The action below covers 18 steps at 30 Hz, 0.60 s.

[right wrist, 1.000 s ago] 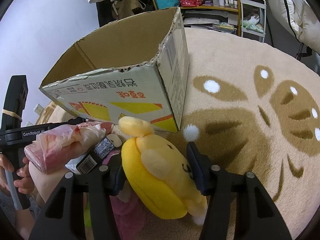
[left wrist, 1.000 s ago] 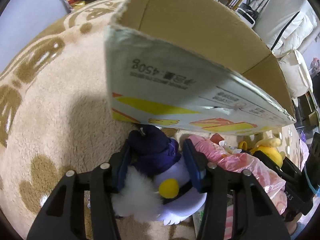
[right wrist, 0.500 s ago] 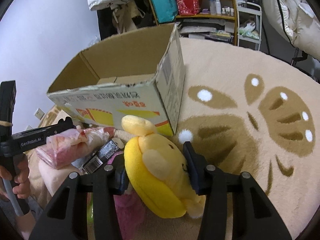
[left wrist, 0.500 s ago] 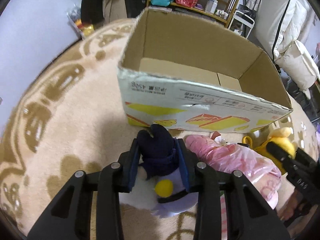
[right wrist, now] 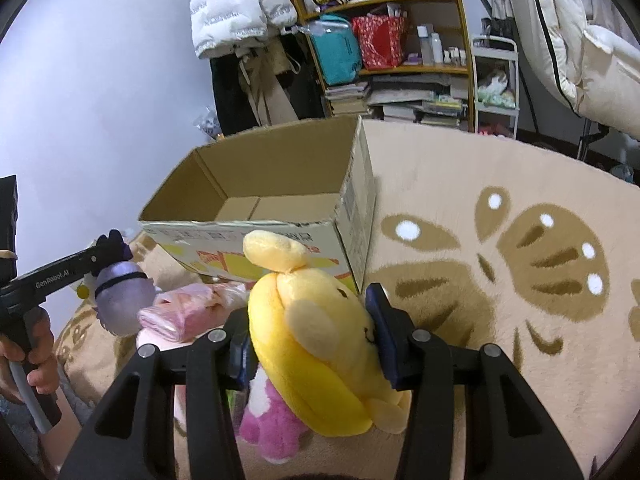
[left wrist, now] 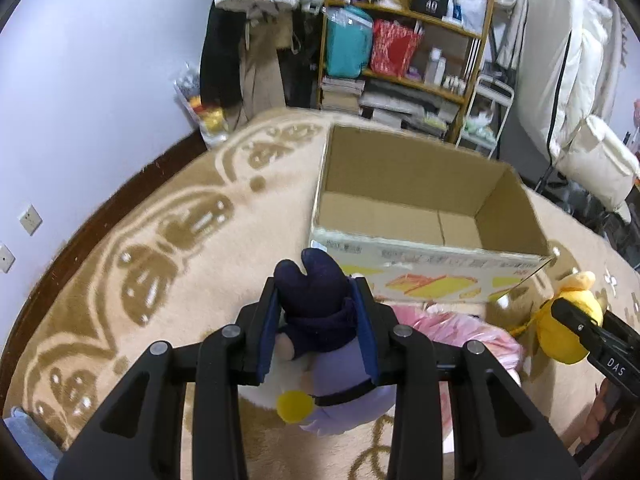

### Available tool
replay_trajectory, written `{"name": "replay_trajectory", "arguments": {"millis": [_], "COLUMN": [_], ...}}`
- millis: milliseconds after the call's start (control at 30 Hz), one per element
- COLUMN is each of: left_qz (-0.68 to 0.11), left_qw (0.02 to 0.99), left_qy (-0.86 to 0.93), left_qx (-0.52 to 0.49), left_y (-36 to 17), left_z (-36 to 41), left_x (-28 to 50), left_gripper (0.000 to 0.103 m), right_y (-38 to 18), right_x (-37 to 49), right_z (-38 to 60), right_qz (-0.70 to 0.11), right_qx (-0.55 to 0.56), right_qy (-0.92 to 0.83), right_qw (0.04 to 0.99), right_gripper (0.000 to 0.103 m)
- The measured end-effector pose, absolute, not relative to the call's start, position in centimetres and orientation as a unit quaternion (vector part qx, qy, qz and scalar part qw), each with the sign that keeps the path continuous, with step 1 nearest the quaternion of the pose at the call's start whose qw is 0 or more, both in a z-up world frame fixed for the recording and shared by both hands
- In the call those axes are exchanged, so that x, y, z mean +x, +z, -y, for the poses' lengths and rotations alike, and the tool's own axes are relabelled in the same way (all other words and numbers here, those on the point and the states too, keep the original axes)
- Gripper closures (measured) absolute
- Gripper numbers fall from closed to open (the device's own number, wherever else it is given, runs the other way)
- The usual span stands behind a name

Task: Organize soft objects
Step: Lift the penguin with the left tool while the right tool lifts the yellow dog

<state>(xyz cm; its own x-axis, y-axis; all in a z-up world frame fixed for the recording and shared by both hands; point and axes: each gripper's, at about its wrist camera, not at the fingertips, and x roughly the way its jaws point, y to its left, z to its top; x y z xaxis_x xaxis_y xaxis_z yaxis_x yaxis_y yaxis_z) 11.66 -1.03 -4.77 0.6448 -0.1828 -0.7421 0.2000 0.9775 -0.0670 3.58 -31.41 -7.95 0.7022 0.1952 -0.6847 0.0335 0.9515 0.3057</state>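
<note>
Both toys have come up off the rug since a moment ago, and the box that loomed over them now sits lower, its inside in view. Left gripper (left wrist: pixel 318 320) has its blue-padded jaws clamped on the purple plush (left wrist: pixel 320 328): fuzzy navy hat sticking out past the tips, smooth lilac body and a round yellow pom-pom hanging back between the arms. Right gripper (right wrist: pixel 310 328) squeezes the yellow plush (right wrist: pixel 316 344), soft and rounded, its pale floppy top poking beyond the jaws. Ahead of both pairs of jaws stands the cardboard box (left wrist: pixel 424 200), stiff brown walls, printed front, flaps open, only its bare floor showing. Below the jaws, a crinkly pink plastic bag (right wrist: pixel 188 312) and a shaggy pink plush (right wrist: pixel 272 428) lie on the fluffy beige rug (right wrist: pixel 500 320).
</note>
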Motion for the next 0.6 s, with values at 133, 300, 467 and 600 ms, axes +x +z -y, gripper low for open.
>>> {"name": "replay_trajectory", "arguments": {"millis": [133,300,467,600], "left_qz": [-0.390,-0.406,-0.403,-0.390], "left_qw": [0.914,0.908,0.909,0.915], "left_qy": [-0.109,-0.103,-0.105,-0.107], "left_qx": [0.008,0.004,-0.001,0.004], "left_y": [-3.1,-3.8,-3.8,-2.9], "left_z": [0.4,0.3,0.2,0.2], "left_x": [11.2,11.6,11.5,11.3], "left_gripper": [0.069,0.069,0.069,0.068], "right_y": [-7.4,-7.8,-7.4,-7.1], "right_x": [3.2,3.2,2.9,2.8], "right_z": [30.9,30.8,30.9,31.1], "right_qz": [-0.378,-0.388,-0.381,-0.371], "right_qx": [0.144,0.144,0.145,0.149], "right_qy": [0.047,0.051,0.046,0.045], "right_qw": [0.913,0.909,0.912,0.916], "right_gripper": [0.053,0.053,0.053,0.053]}}
